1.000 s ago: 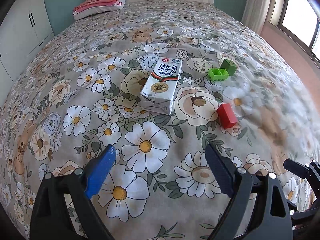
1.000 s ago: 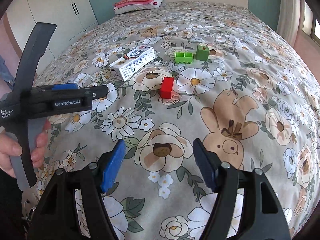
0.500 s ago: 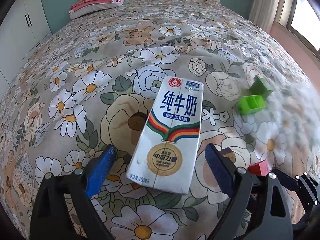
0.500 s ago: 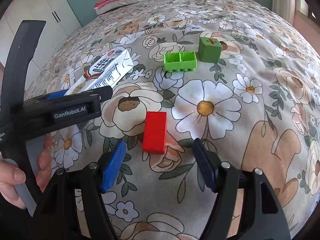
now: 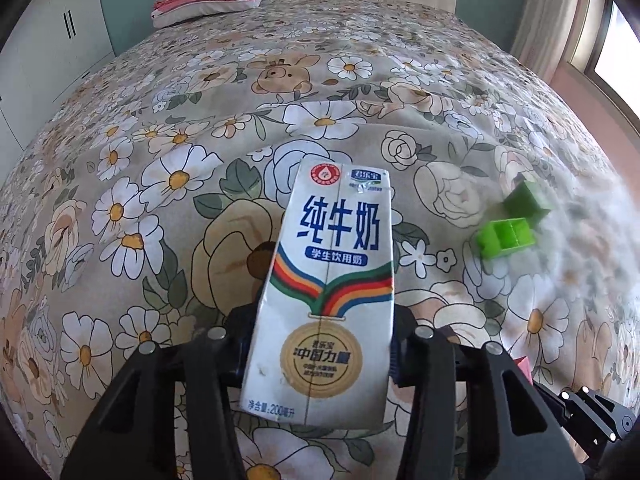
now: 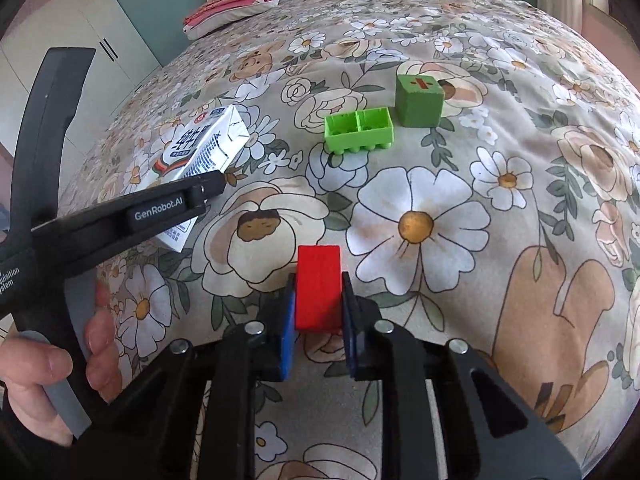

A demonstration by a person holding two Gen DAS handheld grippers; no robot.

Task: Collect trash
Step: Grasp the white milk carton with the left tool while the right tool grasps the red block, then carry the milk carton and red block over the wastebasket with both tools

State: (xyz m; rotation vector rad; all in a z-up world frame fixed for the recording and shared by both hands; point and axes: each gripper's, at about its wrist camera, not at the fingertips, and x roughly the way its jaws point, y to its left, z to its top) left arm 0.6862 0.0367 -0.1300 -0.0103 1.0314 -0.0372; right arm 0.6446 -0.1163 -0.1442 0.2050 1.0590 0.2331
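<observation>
While the left claw (image 5: 324, 354) clamps the milk carton (image 5: 332, 292), the right claw (image 6: 319, 322) pinches the red block (image 6: 319, 290).

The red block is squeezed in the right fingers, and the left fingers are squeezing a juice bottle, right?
Not quite. The right gripper does squeeze the red block, but the left gripper squeezes a white milk carton, not a juice bottle. The left wrist view shows it between the fingers.
</observation>
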